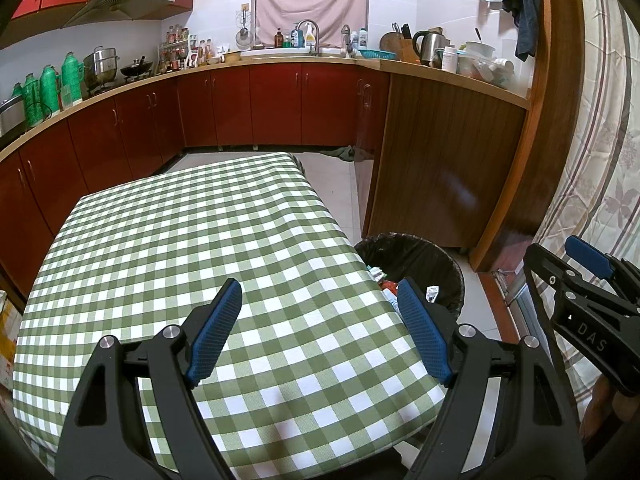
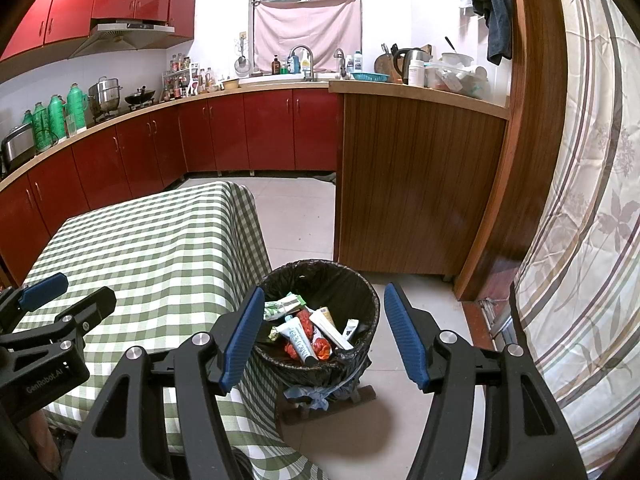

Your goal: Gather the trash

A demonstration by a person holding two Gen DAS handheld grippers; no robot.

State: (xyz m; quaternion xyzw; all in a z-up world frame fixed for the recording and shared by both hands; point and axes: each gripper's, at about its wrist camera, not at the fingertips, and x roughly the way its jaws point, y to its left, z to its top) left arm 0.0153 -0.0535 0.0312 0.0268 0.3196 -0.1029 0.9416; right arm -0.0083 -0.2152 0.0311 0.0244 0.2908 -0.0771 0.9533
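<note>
Right wrist view: the right gripper [image 2: 320, 336] hangs with its jaws spread wide and empty, and the trash bin [image 2: 362, 300] sits directly ahead between its fingers, holding tubes and wrappers [image 2: 308, 330]. The left gripper [image 1: 318, 332] is likewise released and empty above the checkered tablecloth [image 1: 180, 240], with the bin just ahead to its right, beside the table edge.

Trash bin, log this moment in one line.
trash bin: holds tubes, wrappers | tablecloth: no trash visible | left hand-held gripper: open | right hand-held gripper: open
</note>
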